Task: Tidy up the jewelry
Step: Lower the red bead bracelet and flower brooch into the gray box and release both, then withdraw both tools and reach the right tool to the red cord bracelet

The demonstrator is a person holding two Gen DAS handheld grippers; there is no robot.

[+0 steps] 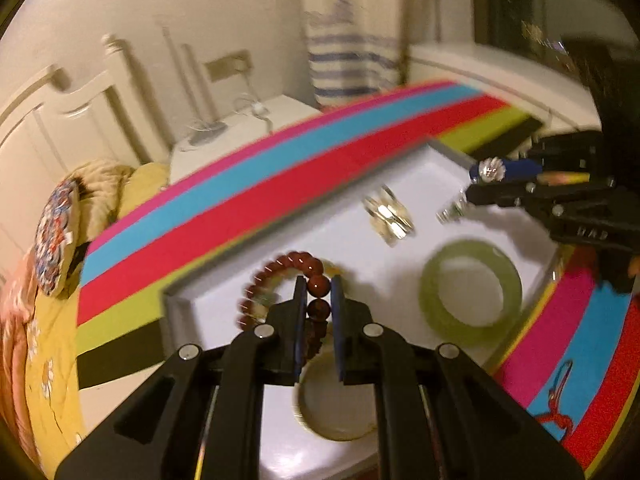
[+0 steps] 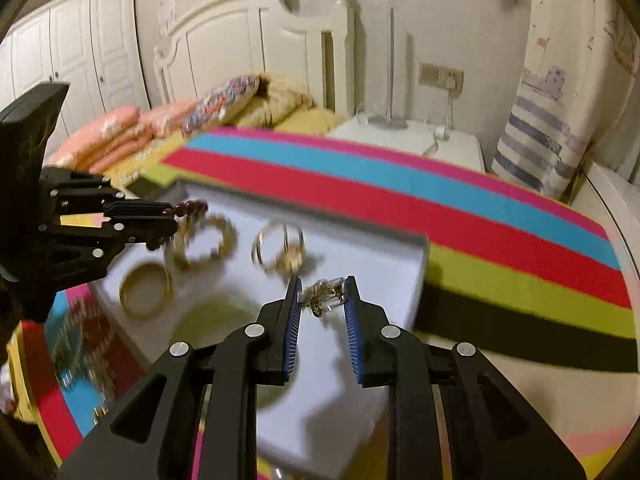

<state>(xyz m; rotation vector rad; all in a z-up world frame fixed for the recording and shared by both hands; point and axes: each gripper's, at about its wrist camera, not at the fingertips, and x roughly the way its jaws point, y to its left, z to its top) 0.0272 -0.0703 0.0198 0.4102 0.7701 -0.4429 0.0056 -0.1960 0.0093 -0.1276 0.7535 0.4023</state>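
Your left gripper [image 1: 319, 286] has its blue-padded jaws drawn narrow and clamped on a bracelet of round dark red beads [image 1: 276, 280]; the loop hangs out to the left of the jaws, above the near left corner of the shallow white rectangular tray [image 1: 208, 312]. Under it lies a pale cream bangle [image 1: 336, 408], flat on the tray floor. Further right, a stack of silver rings [image 1: 388, 216] sits tilted near the middle, and a translucent green jade bangle [image 1: 470, 292] lies flat by the right wall. Your right gripper [image 2: 322, 294] stands a little wider and pinches a small tangled silver-and-gold chain piece [image 2: 322, 294], which spans crosswise from pad to pad above the tray. The pictures are blurred, so finer detail of the jewelry is unclear. The tray rests on a cloth striped pink, blue, red, lime and black [image 1: 280, 184]. Behind it you have a bed with yellow bedding [image 2: 132, 160], a white headboard [image 2: 248, 44], a white nightstand [image 2: 432, 140] and a white wardrobe [image 2: 72, 40].
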